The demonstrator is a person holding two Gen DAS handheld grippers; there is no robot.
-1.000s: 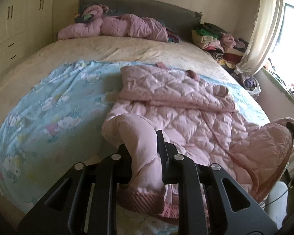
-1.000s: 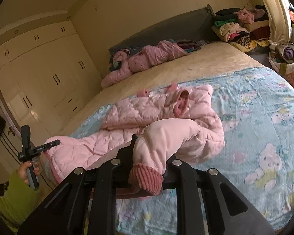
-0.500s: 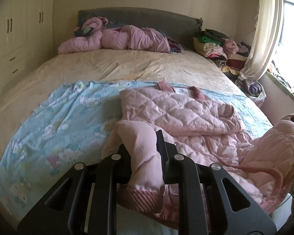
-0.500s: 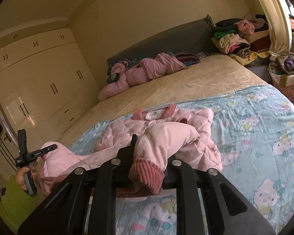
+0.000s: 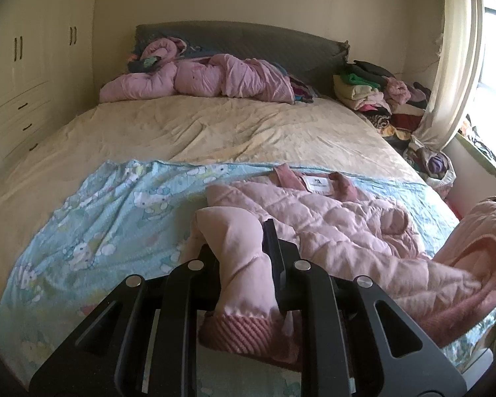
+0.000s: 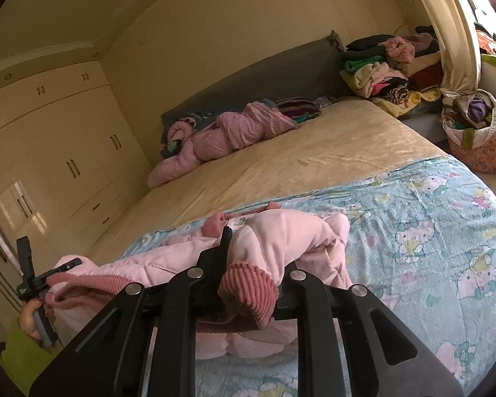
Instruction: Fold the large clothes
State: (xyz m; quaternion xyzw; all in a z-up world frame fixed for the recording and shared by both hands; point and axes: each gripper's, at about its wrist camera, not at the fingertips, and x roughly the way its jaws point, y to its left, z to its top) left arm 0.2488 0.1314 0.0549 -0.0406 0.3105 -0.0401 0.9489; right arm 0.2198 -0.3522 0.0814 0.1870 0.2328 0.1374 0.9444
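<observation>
A pink quilted jacket [image 5: 340, 228] lies on the light blue cartoon sheet [image 5: 115, 218] at the near end of the bed, collar and white label away from me. My left gripper [image 5: 241, 251] is shut on one sleeve near its ribbed cuff [image 5: 244, 334]. My right gripper [image 6: 251, 248] is shut on the other sleeve, its ribbed cuff [image 6: 248, 284] hanging between the fingers. In the right wrist view the left gripper [image 6: 49, 274] holds its sleeve at the far left, off the bed's edge.
A beige bedspread [image 5: 215, 125] covers the far half of the bed. A bundled pink quilt [image 5: 198, 79] lies by the grey headboard. Piled clothes [image 5: 373, 92] and a full bag [image 6: 476, 129] stand at the right by the curtain. Cream wardrobes [image 6: 49, 152] line the left wall.
Both grippers have drawn back toward the foot of the bed and lowered, pulling the sleeves out. The jacket has slid nearer and lies flatter, and its collar label now shows.
</observation>
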